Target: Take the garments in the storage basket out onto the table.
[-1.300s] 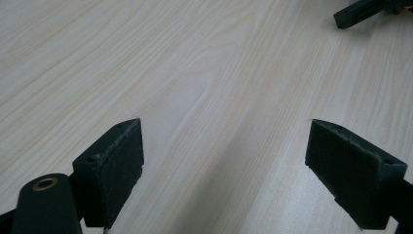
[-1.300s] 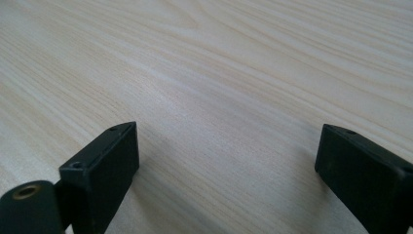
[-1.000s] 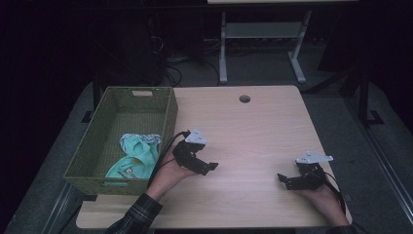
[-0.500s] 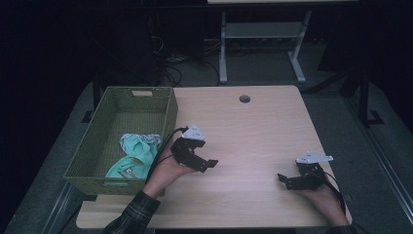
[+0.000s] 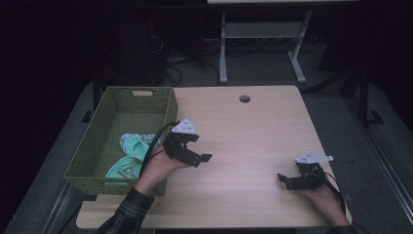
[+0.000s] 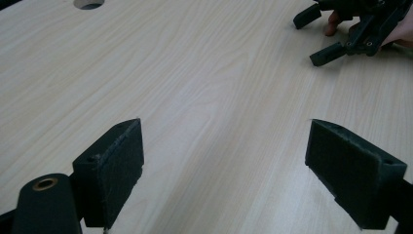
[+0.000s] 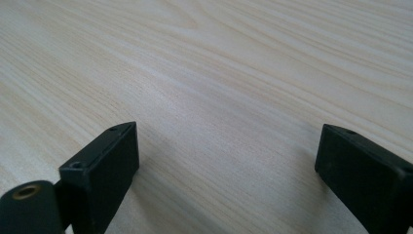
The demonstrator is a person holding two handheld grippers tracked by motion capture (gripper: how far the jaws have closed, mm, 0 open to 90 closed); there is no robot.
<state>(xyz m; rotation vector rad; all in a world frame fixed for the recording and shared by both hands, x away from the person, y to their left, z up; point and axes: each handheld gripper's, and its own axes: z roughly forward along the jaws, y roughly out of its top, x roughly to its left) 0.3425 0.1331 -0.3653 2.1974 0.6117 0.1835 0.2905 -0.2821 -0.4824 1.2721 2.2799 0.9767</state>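
My left gripper [image 5: 202,158] hovers just right of a green woven basket [image 5: 92,146], pointing toward the table's middle. Its jaws stand wide open with bare wood between them [image 6: 224,161]. Inside the basket lies a crumpled mint-green cloth [image 5: 131,151]. My right gripper [image 5: 284,180] rests low near the table's front right corner, pointing left. It is open too, with nothing between its jaws [image 7: 224,165]. The left gripper view shows the right gripper [image 6: 321,34] farther off at the top right.
The light wooden table [image 5: 243,131] has a round cable hole [image 5: 244,99] near its far edge. The basket overhangs the table's left side. A white desk frame [image 5: 258,39] stands on the dark floor behind.
My left gripper has lifted slightly and shifted a little away from the basket toward the table's middle. The right gripper has stayed in place.
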